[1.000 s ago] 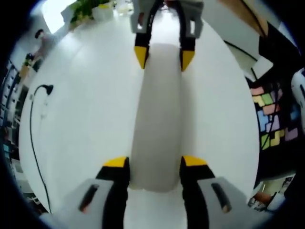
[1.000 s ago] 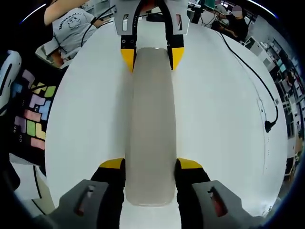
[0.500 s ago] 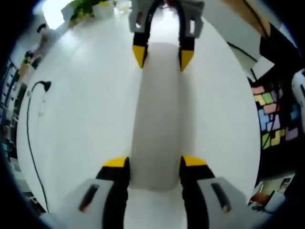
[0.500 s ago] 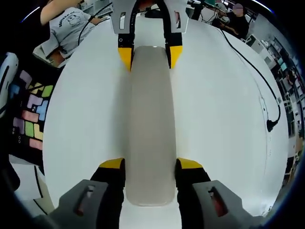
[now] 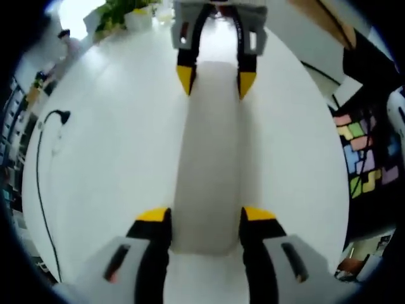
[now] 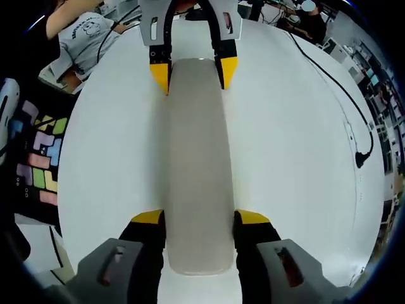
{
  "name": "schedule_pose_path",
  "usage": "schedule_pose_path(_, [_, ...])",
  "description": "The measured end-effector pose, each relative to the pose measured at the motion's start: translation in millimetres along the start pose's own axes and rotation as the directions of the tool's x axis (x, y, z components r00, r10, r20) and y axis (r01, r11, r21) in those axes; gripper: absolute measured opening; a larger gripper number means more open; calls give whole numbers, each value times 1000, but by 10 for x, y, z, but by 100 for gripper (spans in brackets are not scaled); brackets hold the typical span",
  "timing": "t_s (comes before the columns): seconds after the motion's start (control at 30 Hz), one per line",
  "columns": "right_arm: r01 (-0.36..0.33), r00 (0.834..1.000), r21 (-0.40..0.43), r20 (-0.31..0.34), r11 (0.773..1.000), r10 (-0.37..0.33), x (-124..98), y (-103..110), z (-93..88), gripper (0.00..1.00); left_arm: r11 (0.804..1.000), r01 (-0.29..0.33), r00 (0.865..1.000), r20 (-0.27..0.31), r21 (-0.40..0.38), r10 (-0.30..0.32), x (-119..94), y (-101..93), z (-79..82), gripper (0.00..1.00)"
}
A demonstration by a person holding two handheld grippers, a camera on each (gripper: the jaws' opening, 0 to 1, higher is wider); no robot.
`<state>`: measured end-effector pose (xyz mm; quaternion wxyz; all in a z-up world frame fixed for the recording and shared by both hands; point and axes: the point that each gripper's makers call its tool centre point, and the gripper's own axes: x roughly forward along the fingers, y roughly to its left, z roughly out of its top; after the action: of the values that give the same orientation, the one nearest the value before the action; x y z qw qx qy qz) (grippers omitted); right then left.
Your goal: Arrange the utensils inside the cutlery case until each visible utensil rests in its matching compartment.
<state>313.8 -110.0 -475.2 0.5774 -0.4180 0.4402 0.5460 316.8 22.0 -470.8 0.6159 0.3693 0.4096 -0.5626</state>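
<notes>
Lying lengthwise on the white table [image 5: 107, 158], the long pale cutlery case [image 5: 212, 152] runs straight away from the camera in the left gripper view, its near rounded end set between the yellow-tipped jaws of the left gripper [image 5: 206, 215]. Those jaws sit against the case's two long sides, pinching that end. At the case's far end the right gripper [image 5: 215, 79] comes in from the top of the view, its yellow tips flanking the case on both sides.

The right gripper view gives the mirror of this: the cutlery case [image 6: 196, 164] stretches from between the right gripper [image 6: 200, 218] up to the left gripper [image 6: 193, 71] at the far end. The right jaws press against the case's sides at the near end, gripping it. The case is closed, and no utensil can be made out.

A black cable [image 6: 329, 82] trails across the table on the right of this view, well apart from the case. A mat with coloured block shapes [image 6: 41, 158] lies beyond the table edge on the left.
</notes>
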Motion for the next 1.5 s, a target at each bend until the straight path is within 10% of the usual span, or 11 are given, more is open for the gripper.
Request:
schedule_pose_path(0.53, [4, 1000, 30, 11, 1000, -5, -1, -4, 12, 46, 1000, -18, 1000, 6, 6, 18, -2, 19, 3, 49])
schedule_pose_path(0.8, [27, 998, 83, 53, 996, -32, -70, -62, -76, 70, 994, -106, 990, 89, -22, 107, -135, 190, 49, 79])
schedule_pose_path(0.97, [94, 982, 96, 153, 991, -108, -196, -140, -38, 95, 988, -151, 956, 249, -33, 154, -331, 218, 174, 100])
schedule_pose_path(1.23, [121, 953, 143, 260, 982, -156, -298, -93, 4, 99, 981, -164, 901, 391, -101, 190, -461, 118, 204, 100])
schedule_pose_path(1.43, [177, 892, 143, 394, 974, -220, -349, -55, 202, 99, 971, -208, 851, 466, -122, 241, -495, 121, 308, 100])
schedule_pose_path(1.5, [195, 861, 203, 433, 960, -267, -404, -90, 245, 99, 964, -226, 815, 515, -144, 268, -532, 143, 386, 100])
